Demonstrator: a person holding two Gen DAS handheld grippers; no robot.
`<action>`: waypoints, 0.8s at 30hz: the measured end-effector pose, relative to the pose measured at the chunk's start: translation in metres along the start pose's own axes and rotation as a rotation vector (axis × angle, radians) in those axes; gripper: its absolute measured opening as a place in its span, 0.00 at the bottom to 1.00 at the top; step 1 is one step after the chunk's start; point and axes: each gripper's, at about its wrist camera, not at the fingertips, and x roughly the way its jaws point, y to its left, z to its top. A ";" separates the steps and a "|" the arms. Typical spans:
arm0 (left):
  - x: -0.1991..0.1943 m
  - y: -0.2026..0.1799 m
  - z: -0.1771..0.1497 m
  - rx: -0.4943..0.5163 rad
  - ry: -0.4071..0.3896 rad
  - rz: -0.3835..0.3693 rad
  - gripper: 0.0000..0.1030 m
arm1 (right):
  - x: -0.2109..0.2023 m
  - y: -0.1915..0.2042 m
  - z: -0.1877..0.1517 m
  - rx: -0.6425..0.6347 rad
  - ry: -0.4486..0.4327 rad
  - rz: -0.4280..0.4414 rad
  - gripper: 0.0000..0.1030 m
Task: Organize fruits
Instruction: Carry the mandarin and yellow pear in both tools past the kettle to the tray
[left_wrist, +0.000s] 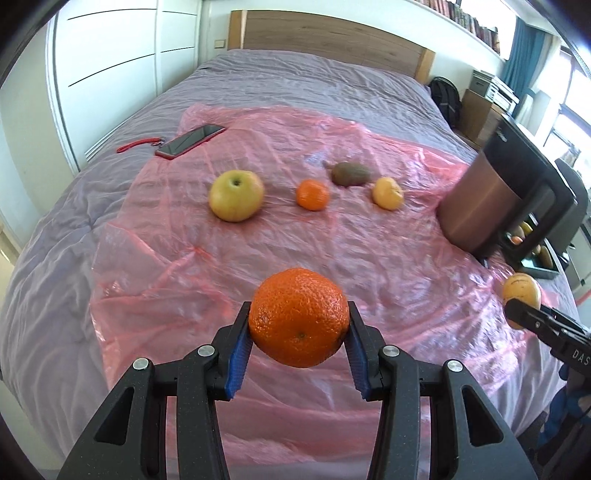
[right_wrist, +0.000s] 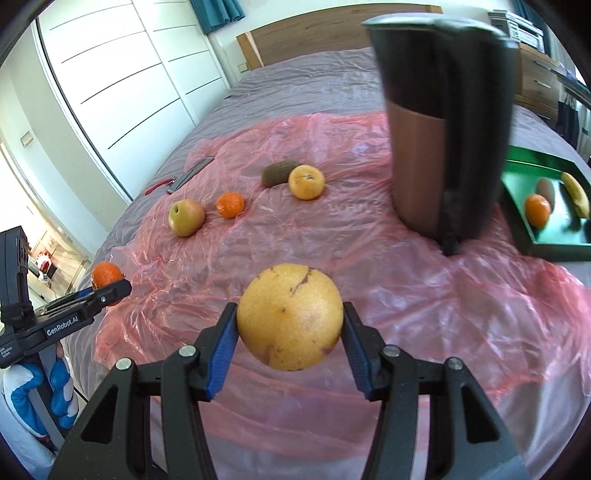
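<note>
My left gripper (left_wrist: 298, 325) is shut on a large orange (left_wrist: 298, 316), held above the pink plastic sheet (left_wrist: 221, 266). My right gripper (right_wrist: 290, 321) is shut on a yellow spotted fruit (right_wrist: 290, 315), also held above the sheet. On the sheet lie a yellow-green apple (left_wrist: 236, 195), a small mandarin (left_wrist: 312, 194), a kiwi (left_wrist: 350, 173) and a yellow-orange citrus (left_wrist: 387, 193). A green tray (right_wrist: 517, 177) at the right holds an orange (right_wrist: 537, 209), a kiwi and a banana (right_wrist: 576, 194). The right gripper with its fruit (left_wrist: 521, 295) shows at the left wrist view's right edge.
A tall brown and black appliance (right_wrist: 443, 147) stands on the sheet between the loose fruits and the tray. A red phone (left_wrist: 190, 141) with a red strap lies at the sheet's far left. The bed has a wooden headboard (left_wrist: 332, 33) and white wardrobes to the left.
</note>
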 end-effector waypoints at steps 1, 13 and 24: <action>-0.002 -0.006 -0.002 0.007 0.001 -0.008 0.40 | -0.007 -0.006 -0.002 0.007 -0.009 -0.007 0.54; -0.024 -0.100 -0.017 0.151 0.012 -0.088 0.40 | -0.067 -0.067 -0.021 0.087 -0.091 -0.067 0.54; -0.023 -0.194 -0.020 0.294 0.046 -0.167 0.40 | -0.112 -0.150 -0.035 0.207 -0.155 -0.134 0.54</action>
